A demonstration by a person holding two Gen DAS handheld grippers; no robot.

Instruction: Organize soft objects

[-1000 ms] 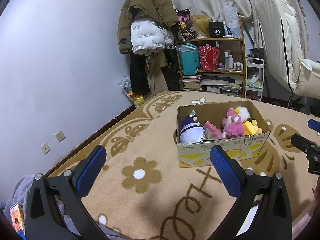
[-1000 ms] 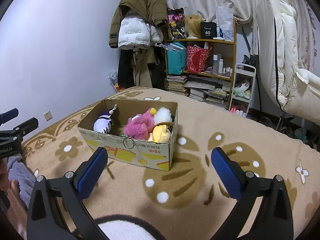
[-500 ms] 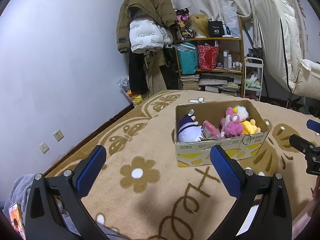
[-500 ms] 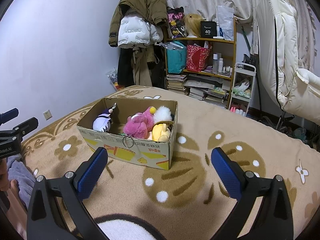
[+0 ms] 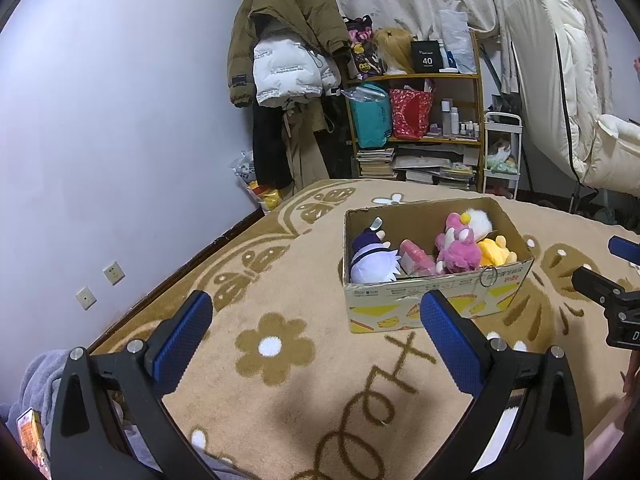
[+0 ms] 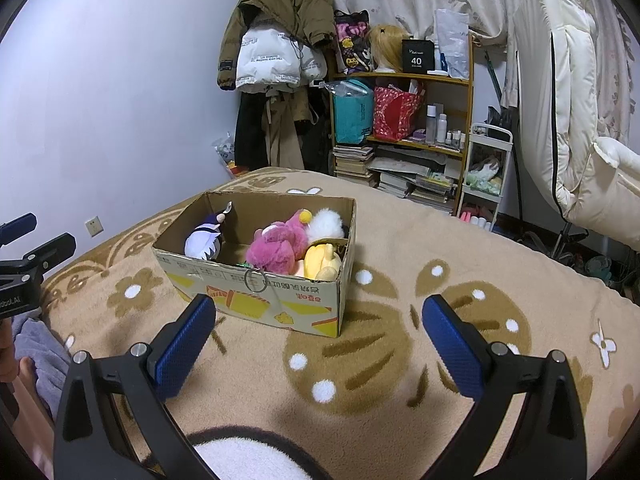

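Little has shifted over the last second: in the left wrist view the cardboard box (image 5: 436,272) has slid slightly leftward in frame, so the left gripper (image 5: 316,328) has panned a touch; contents unchanged. Left view now: fingers spread wide, nothing between them, hovering over the patterned blanket (image 5: 280,344). Box sits at about 1 o'clock from the claw, long axis running left to right across the view, holding a purple-and-white plush (image 5: 374,258), a pink plush (image 5: 458,246), a yellow plush (image 5: 494,254) and a white fluffy one (image 5: 476,220). Right wrist view: right gripper (image 6: 318,328) likewise wide apart and empty. Box (image 6: 256,280) lies at roughly 11 o'clock, near corner pointing toward the claw; a metal ring (image 6: 256,280) hangs over its front wall. Judgement: both claws sit at similar range, and no loose soft item shows on the blanket in either view.
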